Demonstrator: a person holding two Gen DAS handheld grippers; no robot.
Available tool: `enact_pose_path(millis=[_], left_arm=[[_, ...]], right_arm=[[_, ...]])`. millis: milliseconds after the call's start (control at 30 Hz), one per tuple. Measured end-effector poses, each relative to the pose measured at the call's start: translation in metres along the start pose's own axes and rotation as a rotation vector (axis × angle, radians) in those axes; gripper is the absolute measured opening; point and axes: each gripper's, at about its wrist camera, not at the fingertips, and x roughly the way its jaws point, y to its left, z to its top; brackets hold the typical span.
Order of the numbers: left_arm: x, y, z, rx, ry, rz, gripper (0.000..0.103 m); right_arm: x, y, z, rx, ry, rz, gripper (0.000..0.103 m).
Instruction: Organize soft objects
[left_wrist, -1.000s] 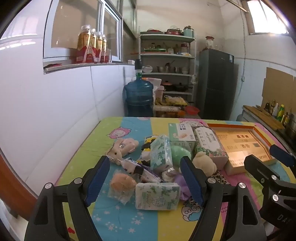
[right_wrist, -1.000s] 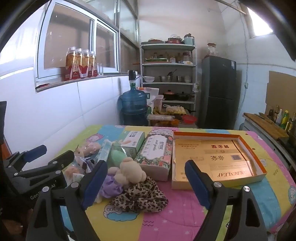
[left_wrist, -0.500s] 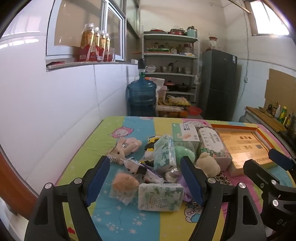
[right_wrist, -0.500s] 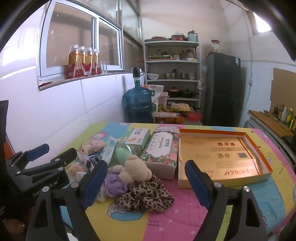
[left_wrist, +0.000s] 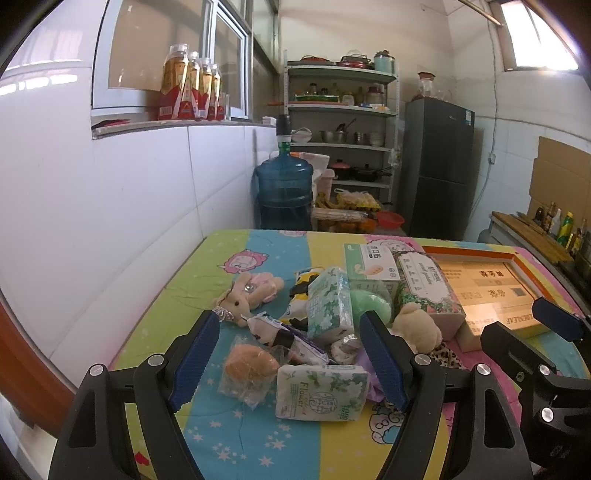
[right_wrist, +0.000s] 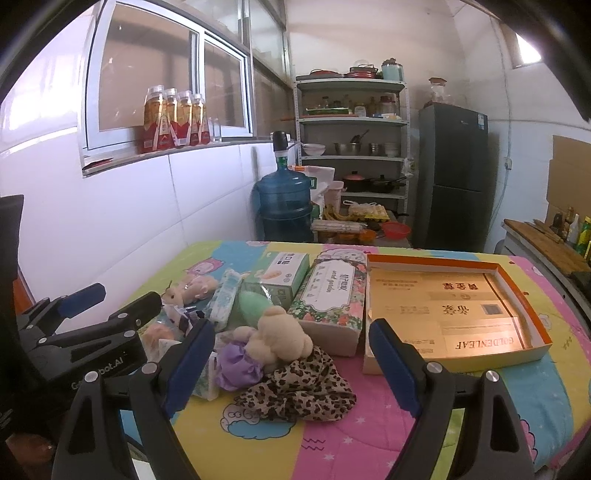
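A heap of soft things lies on the colourful table cover (left_wrist: 258, 435): a pink plush rabbit (left_wrist: 247, 291), a bagged orange plush (left_wrist: 249, 369), green tissue packs (left_wrist: 321, 391), a beige teddy bear (right_wrist: 279, 338), a purple scrunchie (right_wrist: 236, 363) and a leopard-print cloth (right_wrist: 299, 387). An open cardboard box (right_wrist: 447, 306) with an orange rim sits to the right. My left gripper (left_wrist: 288, 358) hovers open over the near edge of the heap, holding nothing. My right gripper (right_wrist: 291, 365) is open and empty in front of the teddy and cloth.
Two tissue boxes (right_wrist: 332, 295) lie behind the heap. A blue water jug (right_wrist: 284, 206), a metal shelf (right_wrist: 351, 122) and a dark fridge (right_wrist: 452, 177) stand beyond the table. A white tiled wall with bottles (right_wrist: 173, 122) on its sill runs along the left.
Both grippers have drawn back and tilted slightly, so the table contents sit a little farther and lower in view. Both stay open. Nothing on the table has moved.
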Motion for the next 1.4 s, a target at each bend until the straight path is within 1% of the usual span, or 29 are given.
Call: enact_pose_path(millis=[1400], left_arm=[[0.0052, -0.0060, -0.0025, -0.004, 0.013, -0.004, 0.080]], right_arm=[[0.0054, 0.0009, -0.0025, 0.006, 0.019, 0.038, 0.086]])
